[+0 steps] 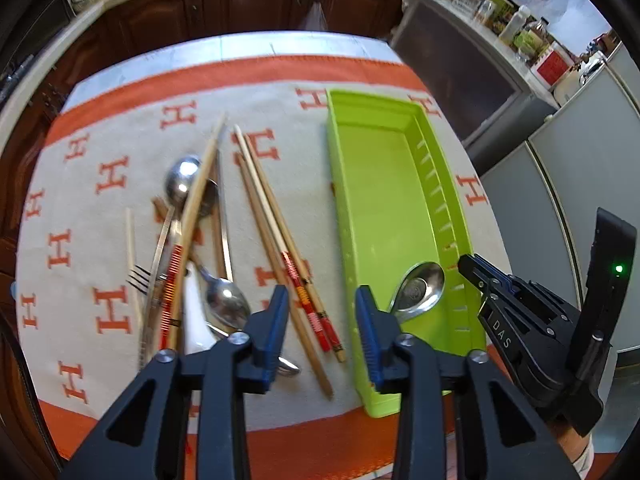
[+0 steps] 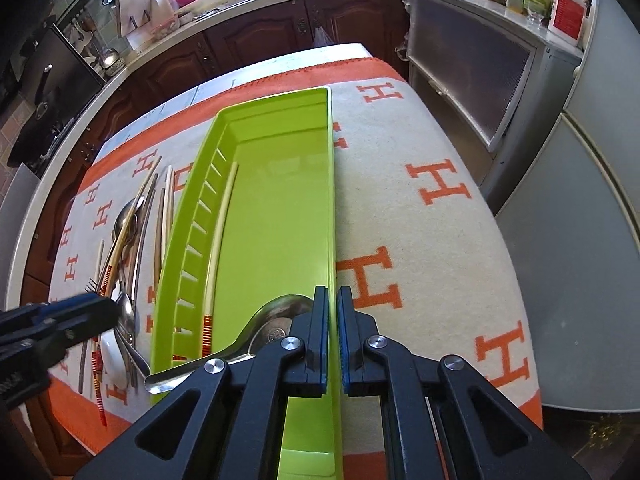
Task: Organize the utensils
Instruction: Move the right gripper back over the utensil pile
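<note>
Left wrist view first: we are looking down on a beige woven cloth (image 1: 120, 208) patterned with orange H shapes and edged in orange. At the left a thin pale stick (image 1: 130, 236) is lying alone, and just beside it a loose pile is crossing over itself: a steel fork (image 1: 140, 278), polished steel spoons (image 1: 182, 180), a white ceramic spoon (image 1: 194, 312) and a long bamboo chopstick (image 1: 198, 208) with red banding. Further right, a bundle of wooden chopsticks (image 1: 272, 216) with red and orange wrapped ends is lying slanted on the cloth. Our left gripper (image 1: 322, 320) is hovering over the gap between that bundle and the tray, its blue ribbed pads spread wide and holding nothing. The lime green plastic tray (image 1: 400, 120), long, glossy and slotted along one wall, is lying to the right, with a metal soup spoon (image 1: 420, 290) resting in its near end.

Turning to the right wrist view, the tray is also holding one pale chopstick (image 2: 220, 236) along its slotted wall. Our right gripper (image 2: 332, 340) is sitting at the tray's right wall, the rim running between nearly closed pads; whether they are actually pinching it we cannot tell. Dark wooden cabinets (image 2: 256, 36) are curving behind, and a grey refrigerator (image 2: 592, 208) is standing at the far right.
</note>
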Demonstrator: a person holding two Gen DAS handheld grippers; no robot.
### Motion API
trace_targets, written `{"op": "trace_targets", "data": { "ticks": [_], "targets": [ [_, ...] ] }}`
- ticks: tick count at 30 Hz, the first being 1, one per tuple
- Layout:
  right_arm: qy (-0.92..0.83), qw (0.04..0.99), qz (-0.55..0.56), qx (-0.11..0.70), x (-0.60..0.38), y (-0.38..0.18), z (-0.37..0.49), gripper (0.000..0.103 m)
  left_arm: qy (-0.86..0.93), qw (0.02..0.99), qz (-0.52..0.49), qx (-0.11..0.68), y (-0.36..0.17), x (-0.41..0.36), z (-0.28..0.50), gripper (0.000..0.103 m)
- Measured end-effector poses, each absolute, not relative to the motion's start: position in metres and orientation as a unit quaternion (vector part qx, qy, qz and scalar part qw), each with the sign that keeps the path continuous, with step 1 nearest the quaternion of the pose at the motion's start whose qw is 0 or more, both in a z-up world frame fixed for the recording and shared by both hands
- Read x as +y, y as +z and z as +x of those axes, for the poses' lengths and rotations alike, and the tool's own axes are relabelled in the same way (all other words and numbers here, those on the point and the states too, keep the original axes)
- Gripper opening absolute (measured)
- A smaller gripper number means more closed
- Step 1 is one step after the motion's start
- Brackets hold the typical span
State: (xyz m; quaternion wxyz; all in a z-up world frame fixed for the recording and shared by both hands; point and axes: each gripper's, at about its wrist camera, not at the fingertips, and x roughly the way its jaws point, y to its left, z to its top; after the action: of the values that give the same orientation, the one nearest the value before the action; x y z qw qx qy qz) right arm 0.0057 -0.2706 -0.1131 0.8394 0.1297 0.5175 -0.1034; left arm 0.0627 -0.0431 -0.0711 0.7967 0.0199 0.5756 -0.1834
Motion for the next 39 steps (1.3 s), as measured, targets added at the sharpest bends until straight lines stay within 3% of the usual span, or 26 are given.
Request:
{"op": "trace_targets", "data": {
  "ticks": [5,11,15,23,37,39],
  "targets": [
    [-0.12,0.841,0.106,0.517,-0.266,-0.105,0.009,0.004,-0.162,0.837,0.02,0.523,-0.043,-0.019,0.059,0.065],
    [-0.142,0.84,0.08,0.518,-0.259,-0.1,0.011,0.004,-0.13,0.859,0.007,0.496,-0.026,0.025,0.063,0.072],
    [-0.148,0.842,0.086,0.511,-0.256,-0.085,0.007,0.006,-0.108,0.862,0.01,0.496,-0.021,0.052,0.07,0.073],
    [-0.102,0.864,0.098,0.484,-0.227,-0.033,0.001,0.024,-0.07,0.865,0.005,0.496,-0.021,0.091,0.071,0.074],
    [0.029,0.86,0.088,0.502,-0.125,-0.014,0.035,0.027,-0.088,0.853,-0.004,0.515,-0.052,0.114,0.075,0.074],
    [0.039,0.857,0.089,0.507,-0.116,-0.02,0.041,0.027,-0.099,0.847,0.0,0.523,-0.064,0.111,0.075,0.068]
  ]
}}
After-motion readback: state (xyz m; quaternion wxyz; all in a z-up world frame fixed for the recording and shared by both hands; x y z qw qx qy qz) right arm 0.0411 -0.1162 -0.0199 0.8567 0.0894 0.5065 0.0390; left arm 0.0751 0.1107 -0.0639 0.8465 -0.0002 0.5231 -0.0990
